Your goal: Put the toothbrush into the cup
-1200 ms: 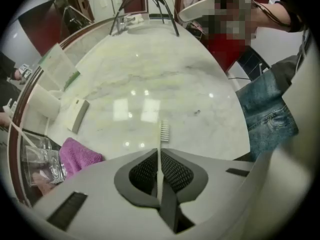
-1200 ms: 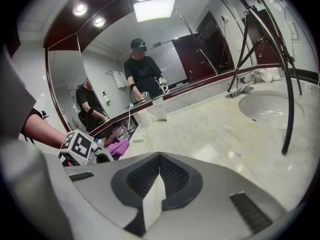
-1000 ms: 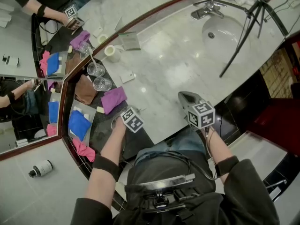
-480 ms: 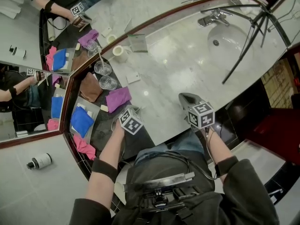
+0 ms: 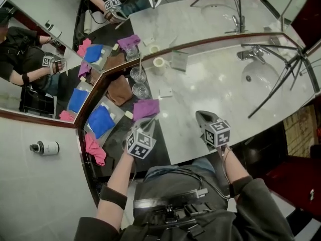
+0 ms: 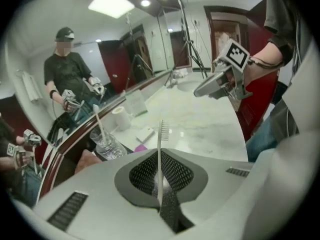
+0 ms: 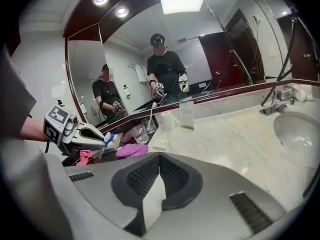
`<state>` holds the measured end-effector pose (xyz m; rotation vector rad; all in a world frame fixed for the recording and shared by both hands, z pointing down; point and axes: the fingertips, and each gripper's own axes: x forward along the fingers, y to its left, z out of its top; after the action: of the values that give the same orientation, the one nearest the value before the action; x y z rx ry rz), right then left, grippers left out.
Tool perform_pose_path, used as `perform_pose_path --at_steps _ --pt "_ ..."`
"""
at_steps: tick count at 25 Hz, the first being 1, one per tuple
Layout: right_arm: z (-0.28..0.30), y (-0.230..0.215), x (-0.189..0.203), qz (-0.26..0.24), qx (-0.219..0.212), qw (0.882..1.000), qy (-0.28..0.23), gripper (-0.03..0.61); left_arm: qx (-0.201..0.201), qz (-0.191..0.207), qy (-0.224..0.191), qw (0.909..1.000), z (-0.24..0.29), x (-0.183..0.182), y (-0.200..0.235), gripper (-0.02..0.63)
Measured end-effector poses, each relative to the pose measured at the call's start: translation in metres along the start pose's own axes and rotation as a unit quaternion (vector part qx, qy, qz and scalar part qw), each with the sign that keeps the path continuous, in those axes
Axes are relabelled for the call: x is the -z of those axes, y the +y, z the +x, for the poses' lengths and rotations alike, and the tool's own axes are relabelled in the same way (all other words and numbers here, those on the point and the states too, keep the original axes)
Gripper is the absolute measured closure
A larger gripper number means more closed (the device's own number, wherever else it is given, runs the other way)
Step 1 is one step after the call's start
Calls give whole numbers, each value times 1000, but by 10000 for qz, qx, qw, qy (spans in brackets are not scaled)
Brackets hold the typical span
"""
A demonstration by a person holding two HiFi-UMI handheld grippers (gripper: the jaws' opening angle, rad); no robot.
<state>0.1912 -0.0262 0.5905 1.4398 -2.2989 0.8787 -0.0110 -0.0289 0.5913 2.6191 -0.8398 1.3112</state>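
Clearly the pick-up is done: the left tongs point(image 6: 160, 156) are closed on the handle of a white toothbrush point(image 6: 162, 131), which is held upright with its bristle head standing above the pads and clear of the worktop point(image 5: 200, 84). The right tongs point(image 7: 159, 159) are shut as well, on a thin white sheet point(image 7: 151, 201) whose nature cannot be told. What is left, it is judged, is the carry across and the lowering of the brush into a cup. Beyond the left tongs a purple cloth point(image 5: 146, 108) is laid, and just behind it two glasses are set side by side: the nearer cup point(image 5: 141, 90) appears empty, while the farther cup point(image 5: 137, 74) is already occupied by a second toothbrush point(image 5: 141, 63), so the nearer one is taken as the likelier target. The grip on the brush is shown only in the left gripper view; in the head view the brush is hardly made out past the marker cube. Both cups and their spacing are given by the head view alone, and the white sheet by the right gripper view alone. Farther off, a paper roll point(image 5: 160, 64), the mirror point(image 5: 175, 14) and the basin point(image 5: 268, 77) are seen.
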Motion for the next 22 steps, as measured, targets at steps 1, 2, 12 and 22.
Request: perform_pose_path --at_steps 1,2,12,22 --pt "4 7 -3 -61 -71 10000 11 558 -126 -168 -205 9996 -11 -2 5 594" --pt "7 14 -7 -119 -146 9998 17 558 -246 -353 -405 9983 -22 -3 10 594" --pt "27 64 -27 -555 -638 9964 99 558 -1165 -2116 -1908 9514 -90 15 61 594" --pt "43 93 -31 -763 -919 9926 199 558 -1250 -2180 -2276 9408 -84 -10 105 594"
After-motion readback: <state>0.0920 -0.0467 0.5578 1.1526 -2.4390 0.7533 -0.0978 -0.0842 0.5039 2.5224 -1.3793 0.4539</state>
